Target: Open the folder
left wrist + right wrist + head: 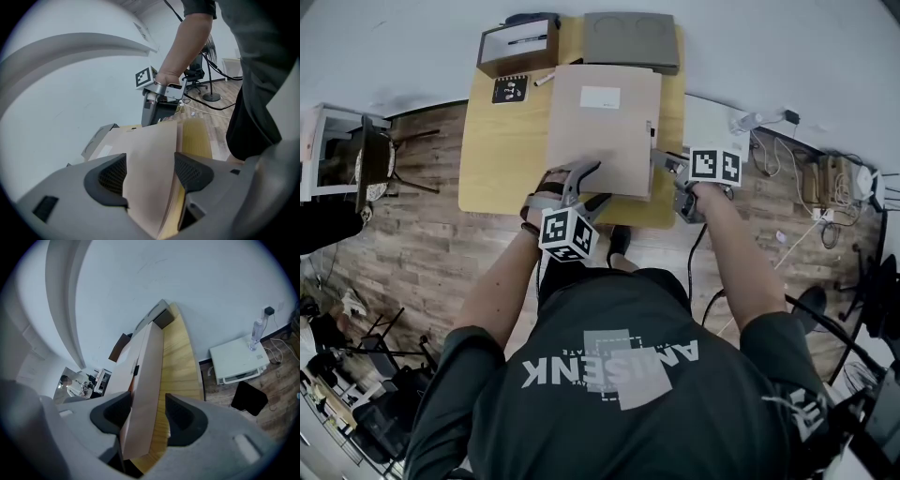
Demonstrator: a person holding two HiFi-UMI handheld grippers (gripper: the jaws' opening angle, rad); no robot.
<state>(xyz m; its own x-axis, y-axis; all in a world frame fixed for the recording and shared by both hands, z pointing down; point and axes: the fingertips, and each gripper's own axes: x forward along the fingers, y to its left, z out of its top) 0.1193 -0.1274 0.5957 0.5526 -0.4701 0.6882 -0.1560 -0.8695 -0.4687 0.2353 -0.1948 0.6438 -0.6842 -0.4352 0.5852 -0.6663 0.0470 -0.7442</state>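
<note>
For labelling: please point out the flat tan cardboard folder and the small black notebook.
Tan cardboard folder [602, 136]: head view, middle of its cover.
Black notebook [510, 89]: head view, its front cover.

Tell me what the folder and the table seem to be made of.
Folder: apparently kraft cardboard, matte tan, uniform, no glare. Table: light wood or wood-look laminate, with fine grain lines along its top; the pictures do not settle which.
</note>
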